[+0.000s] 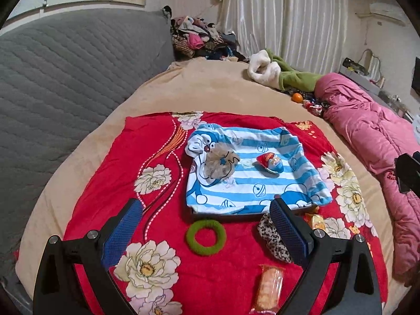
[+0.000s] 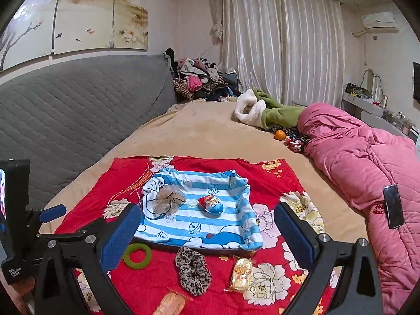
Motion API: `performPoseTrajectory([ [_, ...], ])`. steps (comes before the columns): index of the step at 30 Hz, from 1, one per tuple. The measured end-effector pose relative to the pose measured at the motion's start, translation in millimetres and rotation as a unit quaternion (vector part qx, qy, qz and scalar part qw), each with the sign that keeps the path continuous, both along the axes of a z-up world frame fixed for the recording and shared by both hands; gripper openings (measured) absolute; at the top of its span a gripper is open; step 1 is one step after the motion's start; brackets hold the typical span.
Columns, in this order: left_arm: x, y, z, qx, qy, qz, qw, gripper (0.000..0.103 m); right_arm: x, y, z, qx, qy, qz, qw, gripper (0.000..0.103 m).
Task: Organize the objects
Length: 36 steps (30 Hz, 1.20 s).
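Sorting looks partway done: the tray (image 2: 183, 248) ahead of both already holds a beige scrunchie (image 2: 168, 199) and an egg (image 2: 212, 204), its label unreadable. Left hand-held gripper (image 1: 206, 225) and right hand-held gripper (image 2: 207, 225) gape, empty. Likely next: the green ring (image 1: 206, 237) between the left's fingers, or the leopard scrunchie (image 2: 193, 270) below the right.

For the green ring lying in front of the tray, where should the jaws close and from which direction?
Grip the green ring across one side of its band, one jaw inside the hole and one outside, coming from above. It lies flat on the red cloth, so only its edge sticks up. The open left gripper looks nearest.
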<state>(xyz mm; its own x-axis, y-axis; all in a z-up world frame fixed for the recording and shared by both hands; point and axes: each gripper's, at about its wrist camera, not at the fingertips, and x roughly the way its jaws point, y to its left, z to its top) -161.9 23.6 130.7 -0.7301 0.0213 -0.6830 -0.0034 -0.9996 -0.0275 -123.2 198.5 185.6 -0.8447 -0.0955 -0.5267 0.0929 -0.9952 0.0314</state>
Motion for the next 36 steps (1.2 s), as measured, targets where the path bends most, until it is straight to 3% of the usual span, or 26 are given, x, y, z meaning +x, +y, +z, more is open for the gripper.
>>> performPoseTrajectory([
  [19,57,2,11,-0.007,0.016,-0.004,0.9998,0.098,59,6,14,0.012,0.019,-0.003,1.0,0.102],
  [36,96,15,-8,-0.011,0.016,-0.014,0.9997,0.098,93,15,-4,0.019,0.01,-0.007,1.0,0.102],
])
